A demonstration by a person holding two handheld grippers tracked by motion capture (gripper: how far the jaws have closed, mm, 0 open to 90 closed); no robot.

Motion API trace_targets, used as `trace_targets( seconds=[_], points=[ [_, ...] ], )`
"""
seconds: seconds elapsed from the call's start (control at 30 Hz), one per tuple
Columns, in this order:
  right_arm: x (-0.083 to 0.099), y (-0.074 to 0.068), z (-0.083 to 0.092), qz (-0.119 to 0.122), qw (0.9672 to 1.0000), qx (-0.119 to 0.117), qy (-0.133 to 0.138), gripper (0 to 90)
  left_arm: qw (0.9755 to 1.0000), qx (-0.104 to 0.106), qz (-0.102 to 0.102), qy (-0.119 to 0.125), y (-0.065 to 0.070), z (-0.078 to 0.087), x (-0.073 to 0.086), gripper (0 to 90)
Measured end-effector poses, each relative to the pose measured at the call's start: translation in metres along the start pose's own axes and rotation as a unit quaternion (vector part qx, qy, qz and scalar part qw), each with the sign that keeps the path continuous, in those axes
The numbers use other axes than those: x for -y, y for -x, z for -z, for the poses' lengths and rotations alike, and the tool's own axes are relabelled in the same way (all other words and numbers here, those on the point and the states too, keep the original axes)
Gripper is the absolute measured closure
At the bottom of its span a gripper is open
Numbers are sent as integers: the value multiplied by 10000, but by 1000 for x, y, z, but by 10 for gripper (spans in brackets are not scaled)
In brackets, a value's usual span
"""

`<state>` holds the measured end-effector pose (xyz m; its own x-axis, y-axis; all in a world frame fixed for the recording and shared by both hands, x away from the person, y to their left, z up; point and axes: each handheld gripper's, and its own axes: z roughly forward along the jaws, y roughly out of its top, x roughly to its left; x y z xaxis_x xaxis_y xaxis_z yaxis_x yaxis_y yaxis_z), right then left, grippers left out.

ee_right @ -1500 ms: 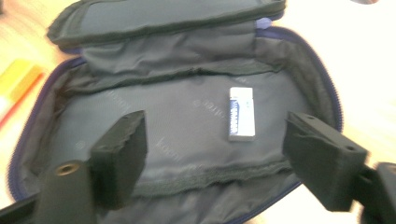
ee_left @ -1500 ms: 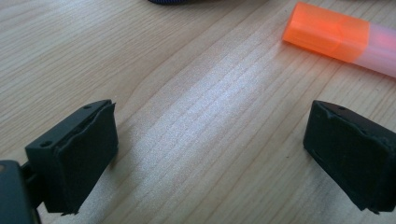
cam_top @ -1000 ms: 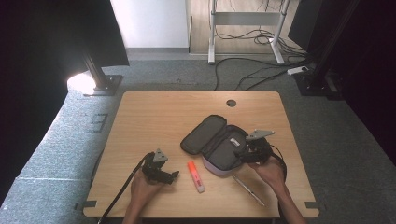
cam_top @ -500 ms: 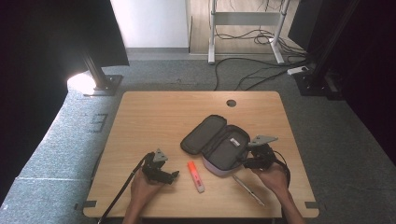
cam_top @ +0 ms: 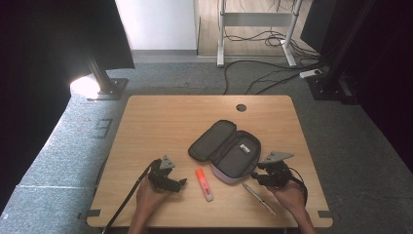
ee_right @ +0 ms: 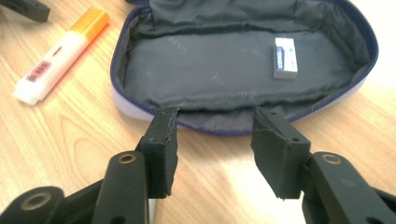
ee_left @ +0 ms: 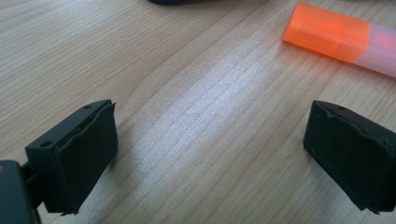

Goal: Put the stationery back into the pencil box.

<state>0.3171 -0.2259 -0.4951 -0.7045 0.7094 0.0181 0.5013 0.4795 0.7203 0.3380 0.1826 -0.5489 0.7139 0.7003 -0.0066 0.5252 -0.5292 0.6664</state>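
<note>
Packing of the pencil case (cam_top: 226,153) looks barely begun, judging by what lies where. The case sits unzipped on the wooden surface (cam_top: 160,122), its lid folded back toward the far left, and the dark lining holds a small white eraser (ee_right: 285,57) near one end. An orange highlighter (cam_top: 204,184) lies loose just beside the case's near left edge, and a slim pen (cam_top: 258,198) lies just in front of the case, near the person's right hand.

The right claw (ee_right: 212,149) hovers low at the case's near rim; its jaws have just been closing and now stand partly apart, with nothing between them but bare wood and the zip edge beyond. The left claw (ee_left: 210,158) rests close to the surface with its jaws spread wide and empty, the highlighter's orange cap ahead and to the right of them.

Highlighter and pen appear left to go in, then the zip.
</note>
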Motion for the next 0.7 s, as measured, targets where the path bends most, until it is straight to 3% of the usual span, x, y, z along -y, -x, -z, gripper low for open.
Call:
trace_targets(
  seconds=[0.53,0.7],
  points=[
    [28,-10,6,67,9997,-222,-39,605,10000,1,0,-1,0,0,0,27],
    [36,-14,8,-8,9995,-324,-24,621,10000,0,0,-2,0,0,0,27]
  ],
)
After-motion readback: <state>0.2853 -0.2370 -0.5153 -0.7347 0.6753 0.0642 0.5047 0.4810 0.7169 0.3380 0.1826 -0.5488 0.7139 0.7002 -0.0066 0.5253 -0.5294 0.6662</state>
